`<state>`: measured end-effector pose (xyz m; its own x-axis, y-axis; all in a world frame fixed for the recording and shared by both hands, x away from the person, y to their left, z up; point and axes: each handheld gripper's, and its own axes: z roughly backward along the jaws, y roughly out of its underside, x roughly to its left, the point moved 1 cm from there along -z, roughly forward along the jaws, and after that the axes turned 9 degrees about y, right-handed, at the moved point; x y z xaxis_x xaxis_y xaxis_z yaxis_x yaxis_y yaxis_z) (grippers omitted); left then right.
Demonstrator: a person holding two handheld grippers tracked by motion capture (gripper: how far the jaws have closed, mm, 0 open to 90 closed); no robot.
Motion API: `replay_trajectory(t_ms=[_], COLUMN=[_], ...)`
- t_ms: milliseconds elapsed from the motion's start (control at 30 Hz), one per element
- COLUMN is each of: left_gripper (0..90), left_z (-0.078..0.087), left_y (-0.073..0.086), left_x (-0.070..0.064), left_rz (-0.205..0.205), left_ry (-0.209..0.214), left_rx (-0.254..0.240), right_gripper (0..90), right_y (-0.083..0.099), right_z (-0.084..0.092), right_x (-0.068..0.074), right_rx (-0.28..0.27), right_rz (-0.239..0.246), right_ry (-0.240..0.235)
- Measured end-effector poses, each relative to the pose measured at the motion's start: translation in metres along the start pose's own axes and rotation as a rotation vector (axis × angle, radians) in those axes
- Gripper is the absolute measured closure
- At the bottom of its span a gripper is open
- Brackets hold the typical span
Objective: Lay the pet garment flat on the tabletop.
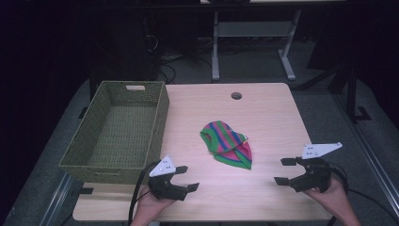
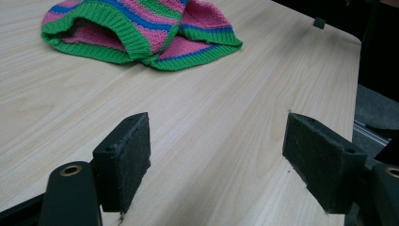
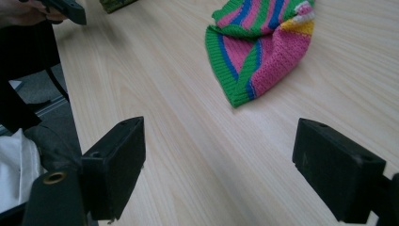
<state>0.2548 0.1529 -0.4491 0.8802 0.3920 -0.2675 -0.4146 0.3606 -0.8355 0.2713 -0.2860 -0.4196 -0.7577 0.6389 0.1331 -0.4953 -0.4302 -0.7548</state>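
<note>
A knitted garment (image 1: 227, 142) striped in pink, green and blue lies crumpled at the middle of the wooden table (image 1: 263, 113). My left gripper (image 1: 187, 178) hovers near the front edge, left of the garment, jaws spread wide and empty. The left gripper view shows the garment (image 2: 141, 33) ahead beyond the bare pads. My right gripper (image 1: 284, 171) is held at the front right, open with nothing between its jaws. In the right gripper view the garment (image 3: 263, 44) lies ahead and the left gripper's fingertip (image 3: 70, 10) shows at top left.
A green woven basket (image 1: 84, 160), with nothing inside, stands on the table's left side close behind the left gripper. A round cable hole (image 1: 236, 95) sits near the far edge. Desk legs (image 1: 215, 47) and cables stand on the dark floor beyond.
</note>
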Motion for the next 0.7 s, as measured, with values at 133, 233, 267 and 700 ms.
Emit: replay_trajectory(t_ms=[133,233,267,700], left_gripper=[23.3,23.3,23.3,22.9], left_z=[0.001,0.002,0.002,0.003], left_y=[-0.001,-0.001,-0.001,-0.001], left_x=[-0.001,0.0,0.0,0.003], left_rz=[-0.003,-0.003,-0.003,0.001], left_ry=[0.003,0.003,0.003,-0.002], left_rx=[-0.006,-0.002,-0.004,-0.005], right_gripper=[17.1,17.1,17.1,16.8], right_y=[-0.009,-0.012,-0.014,-0.038], right_z=[-0.004,-0.006,-0.006,-0.015], right_x=[0.0,0.0,0.0,-0.007], right_rx=[0.008,0.017,0.022,0.056], right_rz=[0.014,0.013,0.013,0.032], right_ry=[-0.015,-0.022,-0.024,-0.059])
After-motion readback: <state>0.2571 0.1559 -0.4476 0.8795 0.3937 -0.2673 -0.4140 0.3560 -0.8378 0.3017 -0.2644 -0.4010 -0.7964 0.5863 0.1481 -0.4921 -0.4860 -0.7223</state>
